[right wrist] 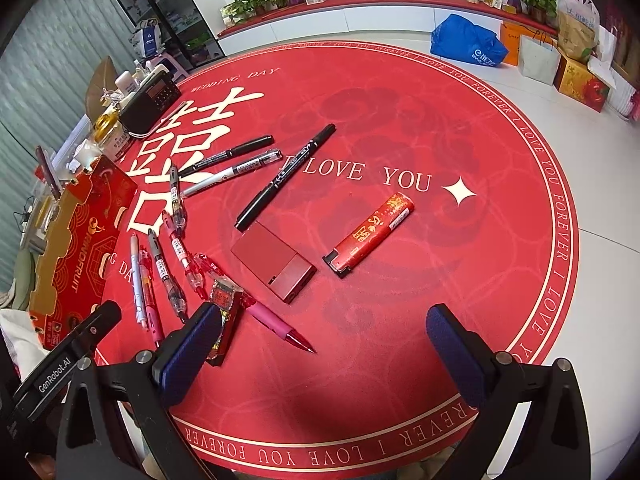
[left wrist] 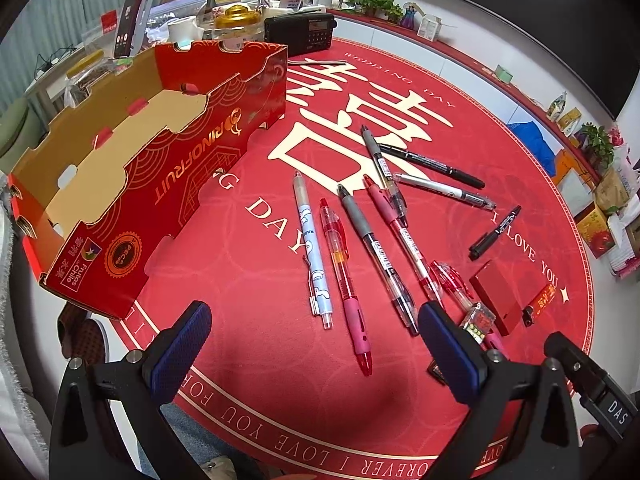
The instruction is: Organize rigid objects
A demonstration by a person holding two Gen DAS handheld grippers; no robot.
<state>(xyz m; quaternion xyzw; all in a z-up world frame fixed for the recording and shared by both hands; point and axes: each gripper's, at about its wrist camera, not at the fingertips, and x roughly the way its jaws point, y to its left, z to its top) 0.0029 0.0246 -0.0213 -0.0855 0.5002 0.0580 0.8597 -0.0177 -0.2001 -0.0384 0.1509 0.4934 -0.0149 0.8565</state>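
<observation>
— How do we hold our tongs?
— Left tongs (left wrist: 316, 340) and right tongs (right wrist: 320, 344) hover wide open, empty, over the mat (right wrist: 400, 128).
— And the pens (left wrist: 344, 256)?
— Scattered beside the box (left wrist: 168, 160); one lies partly hidden behind our left tongs.

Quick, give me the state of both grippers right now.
Left gripper: open, holding nothing, above the pens.
Right gripper: open, holding nothing, above the red mat.
</observation>
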